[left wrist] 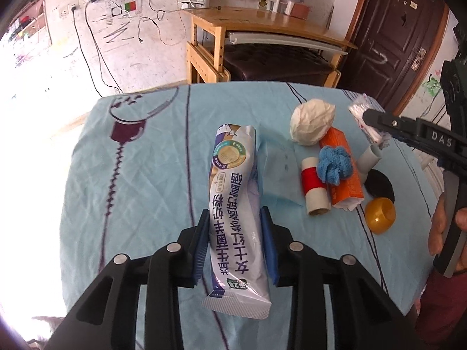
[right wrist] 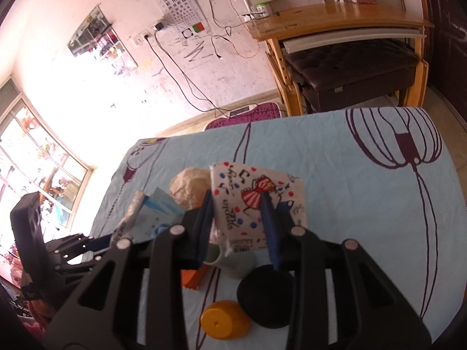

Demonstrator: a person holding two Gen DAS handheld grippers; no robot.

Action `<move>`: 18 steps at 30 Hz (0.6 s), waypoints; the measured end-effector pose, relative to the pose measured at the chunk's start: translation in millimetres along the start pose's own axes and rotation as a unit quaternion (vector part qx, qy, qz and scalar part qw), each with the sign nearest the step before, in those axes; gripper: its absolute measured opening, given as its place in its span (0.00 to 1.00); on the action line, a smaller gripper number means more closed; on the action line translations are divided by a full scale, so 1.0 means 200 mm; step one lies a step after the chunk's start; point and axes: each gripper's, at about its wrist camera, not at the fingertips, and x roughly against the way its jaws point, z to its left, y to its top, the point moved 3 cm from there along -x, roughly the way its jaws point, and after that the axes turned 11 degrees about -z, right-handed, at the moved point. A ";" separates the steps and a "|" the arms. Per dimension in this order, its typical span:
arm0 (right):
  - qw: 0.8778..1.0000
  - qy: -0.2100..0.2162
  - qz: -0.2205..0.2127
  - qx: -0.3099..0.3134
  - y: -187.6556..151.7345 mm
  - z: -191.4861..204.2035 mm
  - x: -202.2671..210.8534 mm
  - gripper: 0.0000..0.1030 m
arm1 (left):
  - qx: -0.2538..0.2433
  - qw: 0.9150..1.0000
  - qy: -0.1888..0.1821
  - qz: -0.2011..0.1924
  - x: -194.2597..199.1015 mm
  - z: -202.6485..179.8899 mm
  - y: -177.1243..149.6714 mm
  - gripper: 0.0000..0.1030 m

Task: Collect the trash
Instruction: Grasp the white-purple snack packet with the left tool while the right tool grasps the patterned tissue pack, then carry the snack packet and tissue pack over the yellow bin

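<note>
Clamped between the blue pads of the left gripper (left wrist: 235,242), a long silver snack wrapper (left wrist: 236,204) is held lengthwise above the light-blue tablecloth (left wrist: 140,175). A small printed tissue pack (right wrist: 256,201) is pinched by the right gripper (right wrist: 238,227), raised over the far right part of the cloth. Left on the cloth are a crumpled white paper ball (left wrist: 312,121), an orange box (left wrist: 344,172), a red-banded roll (left wrist: 313,186), a blue fluffy scrap (left wrist: 335,162) and a yellow cap (left wrist: 379,211).
</note>
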 end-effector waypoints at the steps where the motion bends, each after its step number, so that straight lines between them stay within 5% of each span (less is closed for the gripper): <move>1: 1.000 0.001 -0.002 -0.002 0.00 0.00 0.01 0.30 | 0.002 1.000 0.002 -0.004 0.02 0.01 0.01 0.28; 9: 1.000 0.008 -0.026 -0.011 0.02 -0.05 0.13 0.30 | 0.002 0.999 0.002 -0.032 0.19 -0.02 0.06 0.28; 18: 0.997 0.007 -0.063 -0.035 0.04 -0.21 0.33 0.30 | -0.032 0.998 -0.016 -0.048 0.29 -0.28 0.15 0.28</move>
